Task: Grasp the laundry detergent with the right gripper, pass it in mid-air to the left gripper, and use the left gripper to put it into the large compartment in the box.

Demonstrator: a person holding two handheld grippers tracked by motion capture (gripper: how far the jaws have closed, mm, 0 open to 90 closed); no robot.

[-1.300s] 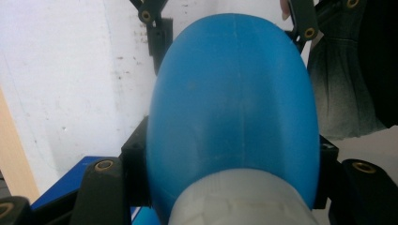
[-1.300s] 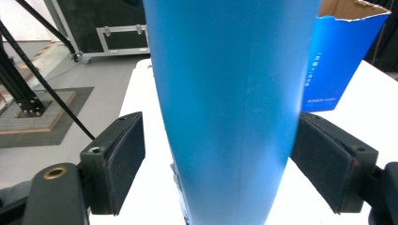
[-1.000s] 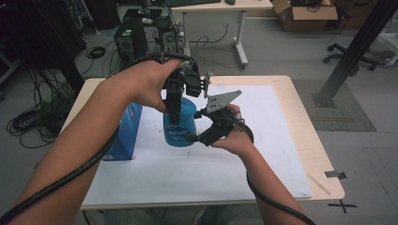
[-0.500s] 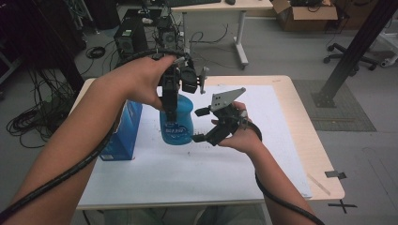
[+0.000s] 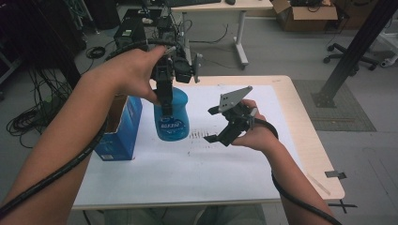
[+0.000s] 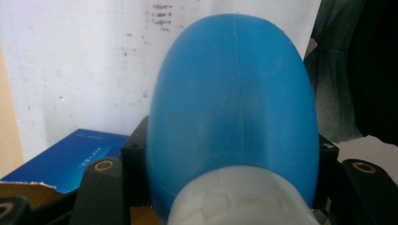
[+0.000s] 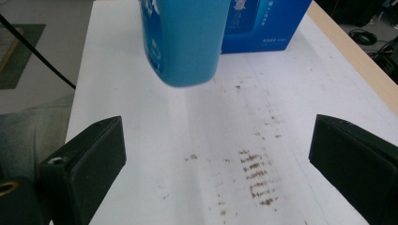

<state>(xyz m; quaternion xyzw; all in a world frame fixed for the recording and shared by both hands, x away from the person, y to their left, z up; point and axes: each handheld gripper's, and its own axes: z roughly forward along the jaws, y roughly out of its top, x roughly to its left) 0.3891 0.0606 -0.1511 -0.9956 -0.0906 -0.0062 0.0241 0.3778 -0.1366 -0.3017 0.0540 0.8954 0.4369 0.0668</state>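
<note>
A blue plastic bottle (image 5: 171,117) with a label hangs upright above the white table sheet. My left gripper (image 5: 164,99) points down from above and is shut on its pale neck. In the left gripper view the bottle's round shoulder (image 6: 234,108) bulges between the two black jaws of the left gripper (image 6: 230,157). My right gripper (image 5: 212,125) is held to the right of the bottle, apart from it, open. In the right gripper view the bottle's lower body (image 7: 185,37) floats ahead of the right gripper (image 7: 220,150), whose jaws stand wide with nothing between them.
An open dark blue carton (image 5: 117,126) stands on the table's left side, just behind the bottle (image 7: 267,23). Brown smudges (image 7: 253,173) mark the white sheet (image 5: 187,173). A black post, desks, cables and a chair surround the table.
My right gripper has drawn back to the right, away from the bottle, jaws spread wide. The left gripper has lifted the bottle slightly up and to the left.
</note>
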